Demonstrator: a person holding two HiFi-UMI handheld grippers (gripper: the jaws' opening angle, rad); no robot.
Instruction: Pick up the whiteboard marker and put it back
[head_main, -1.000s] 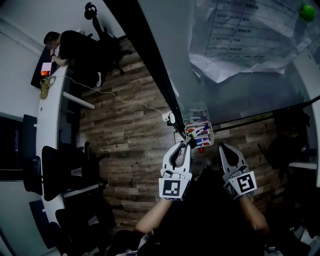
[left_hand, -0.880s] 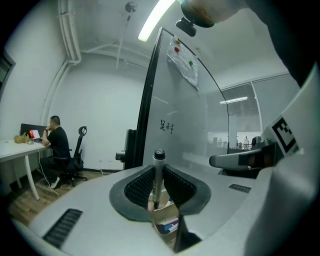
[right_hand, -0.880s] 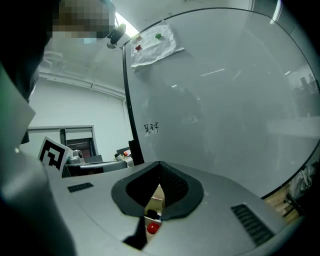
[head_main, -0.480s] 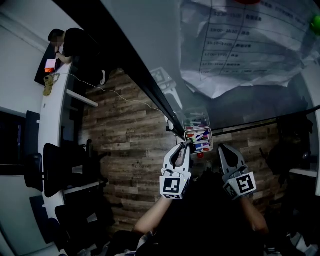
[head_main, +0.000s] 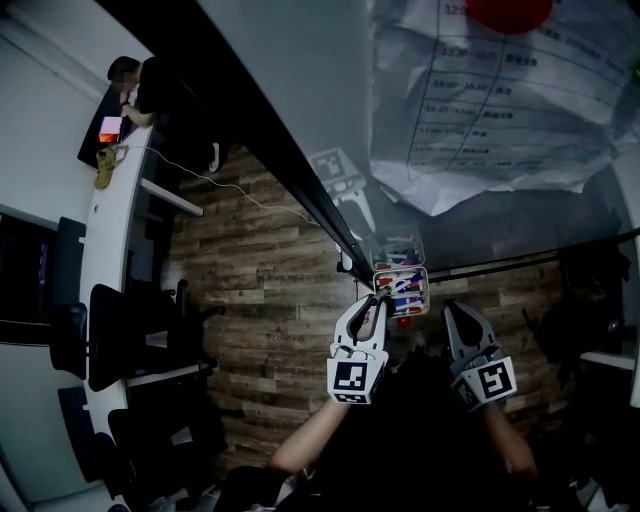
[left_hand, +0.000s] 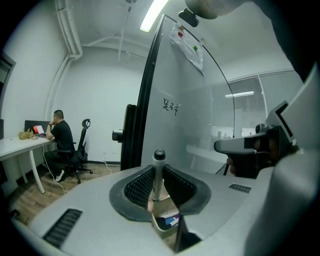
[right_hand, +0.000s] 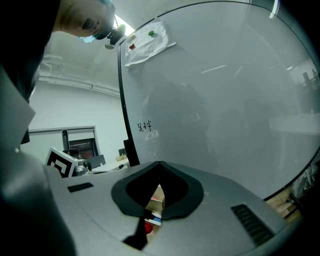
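Clamping slim cyl. marker, ribbed-pad L tongs

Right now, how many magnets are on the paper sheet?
2: a red magnet near one edge of the paper, a green magnet toward its middle. More may be hidden.
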